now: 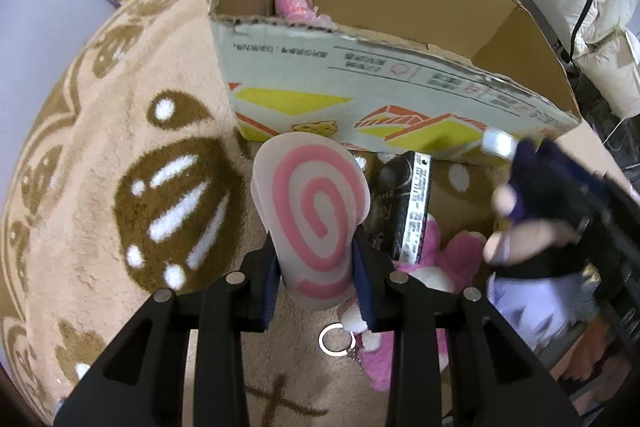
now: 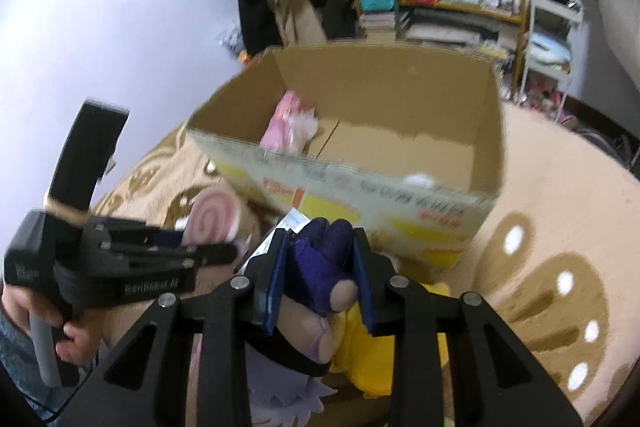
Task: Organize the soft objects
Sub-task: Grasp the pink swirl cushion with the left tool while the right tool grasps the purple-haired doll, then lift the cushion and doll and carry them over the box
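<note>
1. Box stands open-topped just beyond both grippers.
2. Left gripper clamps swirl cushion, long axis pointing boxward.
3. Right gripper clamps purple doll, nearer box.

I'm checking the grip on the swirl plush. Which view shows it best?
The left wrist view: the swirl plush sits sharp and central between the left gripper's jaws. The right wrist view shows only its blurred top.

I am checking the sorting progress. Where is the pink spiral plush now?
In the left wrist view, the pink spiral plush is clamped in the left gripper, just in front of the cardboard box, beside a black package.
</note>
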The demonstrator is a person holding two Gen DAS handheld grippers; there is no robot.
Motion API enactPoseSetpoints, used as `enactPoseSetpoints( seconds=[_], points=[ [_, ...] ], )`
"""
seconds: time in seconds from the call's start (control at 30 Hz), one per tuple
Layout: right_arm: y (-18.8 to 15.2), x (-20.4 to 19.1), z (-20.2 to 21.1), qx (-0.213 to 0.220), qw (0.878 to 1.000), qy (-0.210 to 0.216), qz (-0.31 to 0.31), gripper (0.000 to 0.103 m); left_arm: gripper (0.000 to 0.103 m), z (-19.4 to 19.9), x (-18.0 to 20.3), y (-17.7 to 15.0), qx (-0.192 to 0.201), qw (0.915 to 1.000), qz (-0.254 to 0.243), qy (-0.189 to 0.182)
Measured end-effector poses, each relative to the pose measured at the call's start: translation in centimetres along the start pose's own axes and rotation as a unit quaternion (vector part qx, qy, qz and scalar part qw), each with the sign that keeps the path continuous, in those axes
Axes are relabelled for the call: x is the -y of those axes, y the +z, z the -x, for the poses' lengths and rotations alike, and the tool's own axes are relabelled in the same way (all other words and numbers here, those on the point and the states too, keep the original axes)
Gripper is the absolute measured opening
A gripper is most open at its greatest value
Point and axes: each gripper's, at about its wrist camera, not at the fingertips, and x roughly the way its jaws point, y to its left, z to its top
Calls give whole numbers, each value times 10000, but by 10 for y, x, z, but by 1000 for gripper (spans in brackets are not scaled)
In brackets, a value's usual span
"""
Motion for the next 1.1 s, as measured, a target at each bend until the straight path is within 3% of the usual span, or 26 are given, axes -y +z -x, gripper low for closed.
enactPoseSetpoints(
  seconds=[0.2, 0.47, 0.6, 0.87, 0.97, 1.1],
  points=[
    [5, 1, 19, 375, 9987, -326, 66, 33, 31, 26, 2, -13, 342, 9990, -44, 272],
    [7, -7, 50, 977, 9919, -754, 299, 33, 31, 79, 8, -25, 1259, 9912, 5, 418],
    [5, -17, 75, 1476, 9815, -1122, 484, 33, 31, 106, 15, -29, 1921, 9789, -15, 695],
    [8, -33, 107, 2189, 9602, -1556, 768, 33, 31, 149, 16, -28, 3115, 9447, 86, 1022],
    [11, -37, 111, 2388, 9515, -1748, 841, 33, 31, 157, 18, -25, 3370, 9347, 101, 1126],
    [18, -38, 112, 2543, 9455, -1839, 863, 33, 31, 157, 21, -16, 3498, 9310, -43, 1045]
  ],
)
